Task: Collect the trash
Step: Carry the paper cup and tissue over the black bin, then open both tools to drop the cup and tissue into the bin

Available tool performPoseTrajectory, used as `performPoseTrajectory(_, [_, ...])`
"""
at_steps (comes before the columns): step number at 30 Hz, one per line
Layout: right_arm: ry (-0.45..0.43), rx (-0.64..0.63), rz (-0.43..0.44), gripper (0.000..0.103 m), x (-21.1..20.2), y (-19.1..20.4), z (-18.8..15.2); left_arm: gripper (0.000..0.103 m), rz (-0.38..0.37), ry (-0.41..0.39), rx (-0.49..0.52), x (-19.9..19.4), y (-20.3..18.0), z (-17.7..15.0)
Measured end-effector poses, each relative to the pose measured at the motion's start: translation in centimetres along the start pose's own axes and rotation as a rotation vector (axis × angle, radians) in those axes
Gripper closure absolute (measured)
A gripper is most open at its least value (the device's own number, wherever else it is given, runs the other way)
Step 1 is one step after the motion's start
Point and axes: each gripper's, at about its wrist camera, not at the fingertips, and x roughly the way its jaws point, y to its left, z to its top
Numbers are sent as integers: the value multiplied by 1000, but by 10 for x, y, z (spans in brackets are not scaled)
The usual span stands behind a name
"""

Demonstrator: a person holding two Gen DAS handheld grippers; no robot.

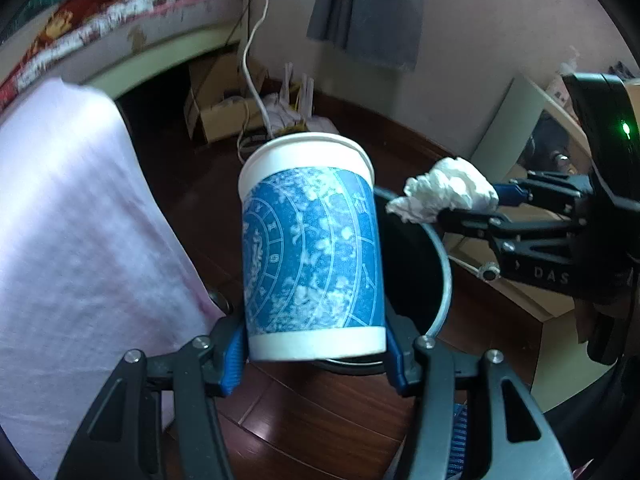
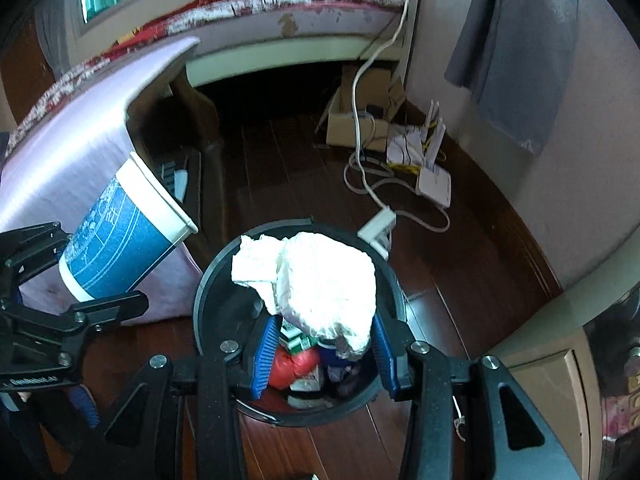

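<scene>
**A:** Report the state of each gripper's fingers.

**B:** The left gripper (image 1: 316, 354) is partly closed; its blue ribbed fingers (image 1: 234, 360) clamp the base of a paper cup (image 1: 310, 244). The right gripper (image 2: 324, 354) is also partly closed, with its fingers (image 2: 264, 350) pressing both sides of a crumpled tissue wad (image 2: 320, 276).

**A:** What lies beyond the fingers?

**B:** A round black trash bin (image 2: 208, 292) lies directly under the wad, which hangs over its open mouth. The bin already contains a red item and printed packaging. The cup is near the bin rim on the left side and tilts towards it.

**A:** Obstructions and materials?

**B:** A surface draped in pale lilac cloth (image 1: 80, 220) is just beside the cup. Ahead, a white cable (image 2: 360, 120), a cardboard box (image 2: 360, 120) and a white router (image 2: 434, 184) lie on the dark wooden floor (image 2: 288, 168). The cup is smooth, white-rimmed and blue-patterned. The wad is soft and creased.
</scene>
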Motion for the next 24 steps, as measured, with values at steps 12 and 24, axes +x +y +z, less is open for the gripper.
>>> performPoseTrajectory(12, [108,-60,19,38,52,8,-20,3,-89,125,-68,43,7,-2])
performPoseTrajectory(24, [153,-25,-77,0,66,-3,-30,1,141,62,-148,29,39,-28])
